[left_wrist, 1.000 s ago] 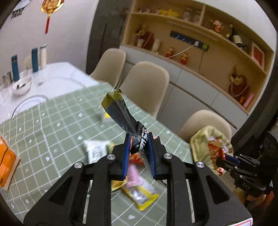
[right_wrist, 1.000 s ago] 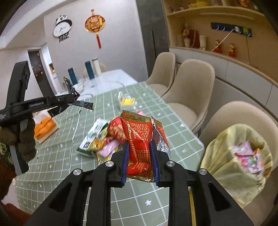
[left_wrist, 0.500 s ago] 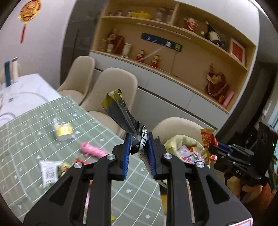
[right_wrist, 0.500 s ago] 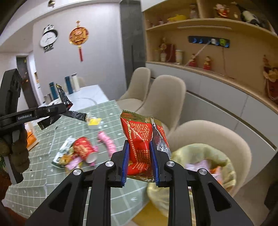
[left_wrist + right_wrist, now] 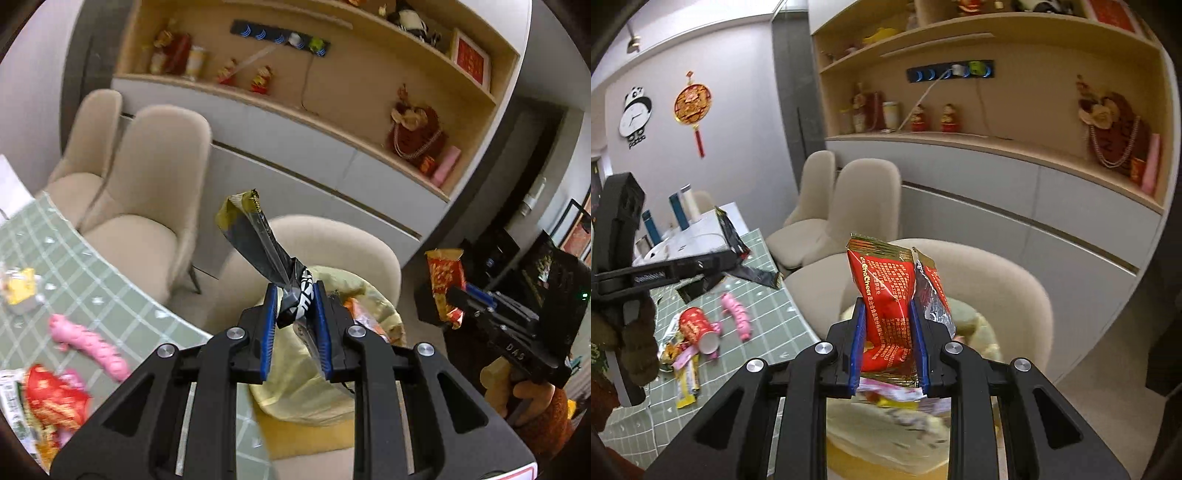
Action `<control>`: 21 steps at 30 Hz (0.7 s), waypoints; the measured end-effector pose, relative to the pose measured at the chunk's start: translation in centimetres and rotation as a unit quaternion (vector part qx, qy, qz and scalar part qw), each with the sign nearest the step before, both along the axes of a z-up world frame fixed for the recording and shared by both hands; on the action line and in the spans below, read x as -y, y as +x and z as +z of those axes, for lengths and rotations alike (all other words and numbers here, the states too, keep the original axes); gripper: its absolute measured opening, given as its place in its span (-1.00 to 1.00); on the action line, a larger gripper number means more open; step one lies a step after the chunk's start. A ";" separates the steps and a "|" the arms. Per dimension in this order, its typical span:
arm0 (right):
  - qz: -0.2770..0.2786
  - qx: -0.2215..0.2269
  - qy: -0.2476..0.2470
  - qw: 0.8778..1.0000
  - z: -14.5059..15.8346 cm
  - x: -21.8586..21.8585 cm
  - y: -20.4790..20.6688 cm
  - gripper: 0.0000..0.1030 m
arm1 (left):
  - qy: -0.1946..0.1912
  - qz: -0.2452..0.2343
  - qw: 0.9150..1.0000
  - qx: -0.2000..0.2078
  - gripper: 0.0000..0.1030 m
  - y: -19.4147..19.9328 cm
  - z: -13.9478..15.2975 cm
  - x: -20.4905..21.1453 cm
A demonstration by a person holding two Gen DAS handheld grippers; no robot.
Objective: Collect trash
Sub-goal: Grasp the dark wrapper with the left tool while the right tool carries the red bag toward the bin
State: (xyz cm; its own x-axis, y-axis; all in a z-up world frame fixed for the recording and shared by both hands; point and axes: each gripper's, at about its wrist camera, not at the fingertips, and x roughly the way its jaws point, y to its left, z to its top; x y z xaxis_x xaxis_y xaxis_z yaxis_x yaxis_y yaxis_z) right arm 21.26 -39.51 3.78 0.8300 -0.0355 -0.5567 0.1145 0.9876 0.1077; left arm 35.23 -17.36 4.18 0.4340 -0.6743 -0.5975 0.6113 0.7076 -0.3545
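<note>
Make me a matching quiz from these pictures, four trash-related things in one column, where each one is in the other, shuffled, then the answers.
Things:
1. black wrapper
2. red snack packet
3. pink wrapper
4. yellow trash bag

Places:
A. lying on the green checked tablecloth
B. sitting on the beige chair
C. clamped in the left tool
D. clamped in the right tool

Pairs: 1-C, 2-D, 3-A, 4-B
</note>
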 end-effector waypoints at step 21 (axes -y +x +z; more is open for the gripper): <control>-0.056 -0.025 0.032 0.998 -3.3 6.6 -2.0 -0.55 | 0.042 -0.075 0.991 -0.103 -0.17 2.0 -7.5 12.6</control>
State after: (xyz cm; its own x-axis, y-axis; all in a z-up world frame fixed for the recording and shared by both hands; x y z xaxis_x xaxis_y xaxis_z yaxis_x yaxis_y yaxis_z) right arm 19.27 -46.11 0.50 0.7937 -0.0891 -0.6018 0.2302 0.9597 0.1614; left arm 37.23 -30.00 -3.36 0.1949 -0.6666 -0.7195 0.6322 0.6462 -0.4274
